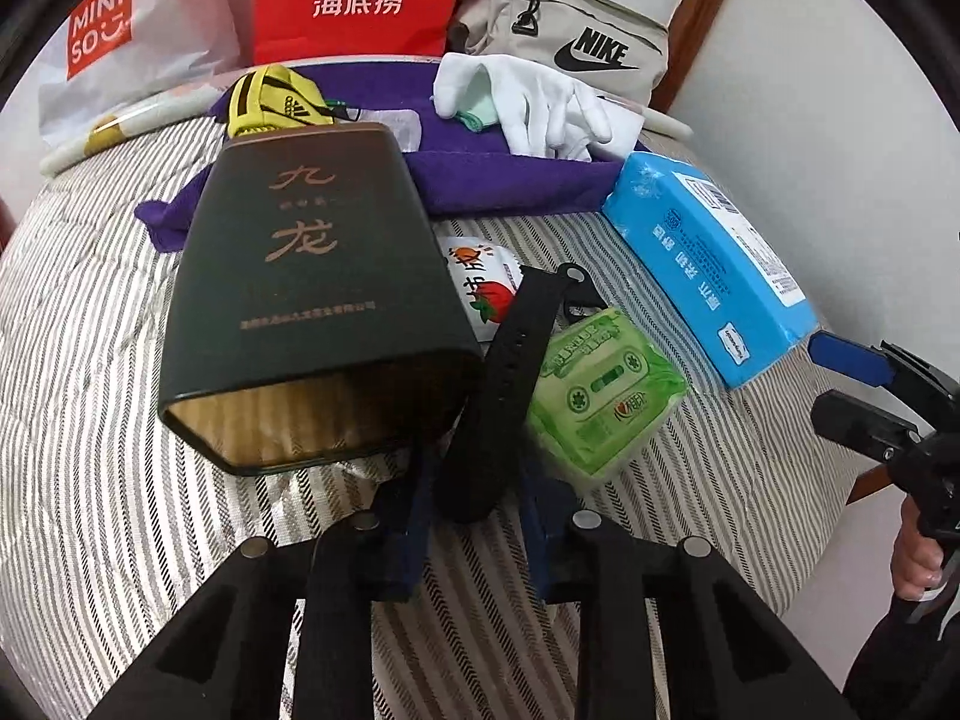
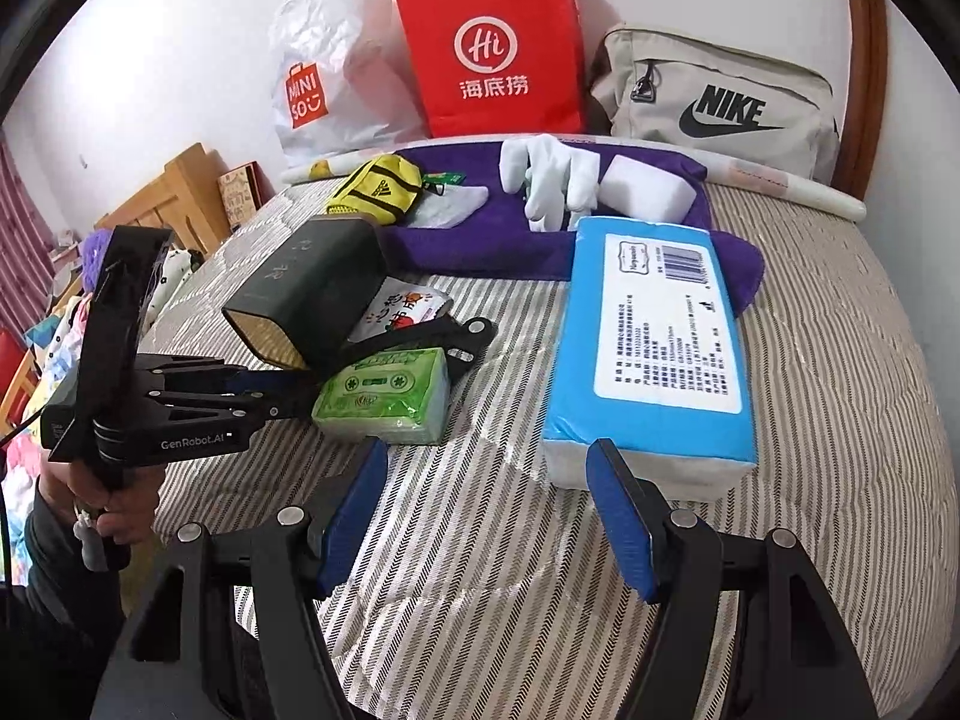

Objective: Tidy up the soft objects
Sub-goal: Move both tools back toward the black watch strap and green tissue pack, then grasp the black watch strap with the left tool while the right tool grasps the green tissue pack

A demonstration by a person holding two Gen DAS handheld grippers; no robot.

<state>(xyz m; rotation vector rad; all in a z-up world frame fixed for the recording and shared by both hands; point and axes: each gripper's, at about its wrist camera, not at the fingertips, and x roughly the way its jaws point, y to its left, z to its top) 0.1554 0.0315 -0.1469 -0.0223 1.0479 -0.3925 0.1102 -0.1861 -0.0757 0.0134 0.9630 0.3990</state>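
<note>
A black strap (image 1: 510, 372) lies on the striped bed between a dark green box (image 1: 300, 300) and a green tissue pack (image 1: 600, 390). My left gripper (image 1: 474, 516) is open with the strap's near end between its fingers. It also shows in the right wrist view (image 2: 300, 387), at the strap (image 2: 420, 330). My right gripper (image 2: 486, 516) is open and empty, just in front of the blue tissue pack (image 2: 654, 348). White gloves (image 1: 540, 102) and a yellow pouch (image 1: 276, 99) lie on a purple cloth (image 1: 510, 180).
A red paper bag (image 2: 498, 54), a white Miniso bag (image 2: 318, 78) and a beige Nike bag (image 2: 720, 102) stand against the wall behind the bed. A snack packet (image 1: 480, 282) lies beside the box. A white sponge (image 2: 648, 186) sits on the cloth.
</note>
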